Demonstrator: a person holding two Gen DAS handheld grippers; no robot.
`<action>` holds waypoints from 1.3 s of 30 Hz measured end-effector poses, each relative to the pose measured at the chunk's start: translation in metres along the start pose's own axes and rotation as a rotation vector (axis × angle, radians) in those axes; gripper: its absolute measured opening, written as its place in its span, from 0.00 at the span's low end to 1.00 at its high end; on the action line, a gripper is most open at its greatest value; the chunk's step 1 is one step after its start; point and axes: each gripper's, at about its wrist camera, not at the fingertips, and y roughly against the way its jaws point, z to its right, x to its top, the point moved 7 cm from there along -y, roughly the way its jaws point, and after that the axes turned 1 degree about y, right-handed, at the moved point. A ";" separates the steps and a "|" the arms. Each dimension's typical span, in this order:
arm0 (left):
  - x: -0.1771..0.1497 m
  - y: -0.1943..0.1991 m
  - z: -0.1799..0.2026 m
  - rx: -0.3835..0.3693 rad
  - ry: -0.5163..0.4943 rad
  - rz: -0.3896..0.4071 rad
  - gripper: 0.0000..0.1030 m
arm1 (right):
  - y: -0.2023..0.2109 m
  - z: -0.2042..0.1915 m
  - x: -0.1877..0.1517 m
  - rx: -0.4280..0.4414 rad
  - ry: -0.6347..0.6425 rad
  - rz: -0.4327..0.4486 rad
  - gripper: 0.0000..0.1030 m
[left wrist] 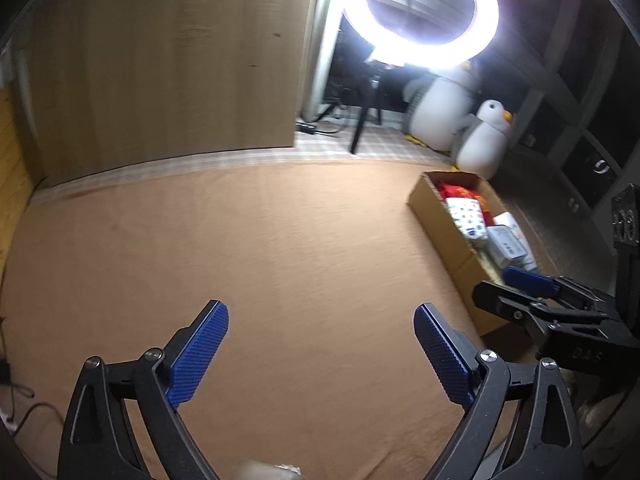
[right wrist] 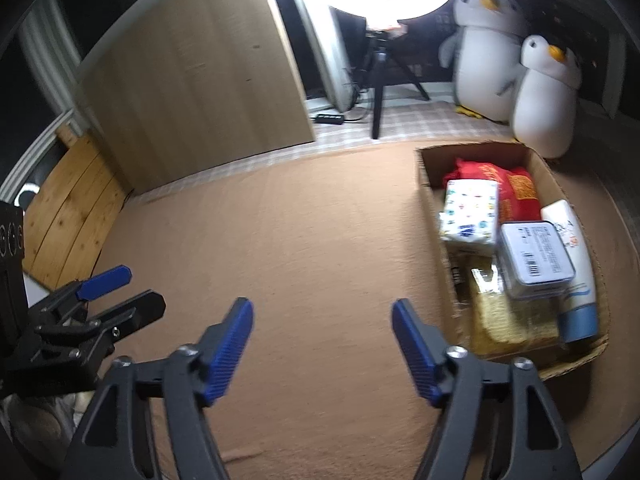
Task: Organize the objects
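A cardboard box [right wrist: 424, 184] lies on the tan cloth [right wrist: 320, 232] at the right, also in the left wrist view as the box [left wrist: 436, 216]. It holds a red packet [right wrist: 516, 188], a patterned tissue pack [right wrist: 470, 212], a grey tin [right wrist: 536, 256], a white and blue tube [right wrist: 576, 280] and a yellow packet [right wrist: 504, 312]. My left gripper [left wrist: 320, 320] is open over bare cloth, nothing between its blue pads. My right gripper [right wrist: 322, 316] is open too, empty, just left of the box. Each gripper shows at the edge of the other's view.
A ring light [left wrist: 424, 12] on a tripod [right wrist: 378, 92] glares at the back. Two plush penguins [right wrist: 544, 96] stand behind the box. A wooden cabinet panel [left wrist: 168, 60] rises at the back left, with plank boards [right wrist: 68, 208] beside it. Cables [left wrist: 16, 400] lie at the left edge.
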 end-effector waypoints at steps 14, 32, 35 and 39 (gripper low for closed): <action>-0.049 0.034 -0.044 0.103 0.084 0.003 0.94 | 0.014 -0.038 -0.027 -0.053 0.047 0.023 0.71; -0.062 0.050 -0.047 0.158 0.103 0.013 0.94 | 0.025 -0.039 -0.041 -0.079 0.069 0.039 0.71; -0.062 0.049 -0.047 0.162 0.099 0.013 0.94 | 0.025 -0.039 -0.040 -0.083 0.069 0.039 0.71; -0.061 0.047 -0.047 0.164 0.096 0.011 0.94 | 0.025 -0.039 -0.038 -0.085 0.066 0.039 0.71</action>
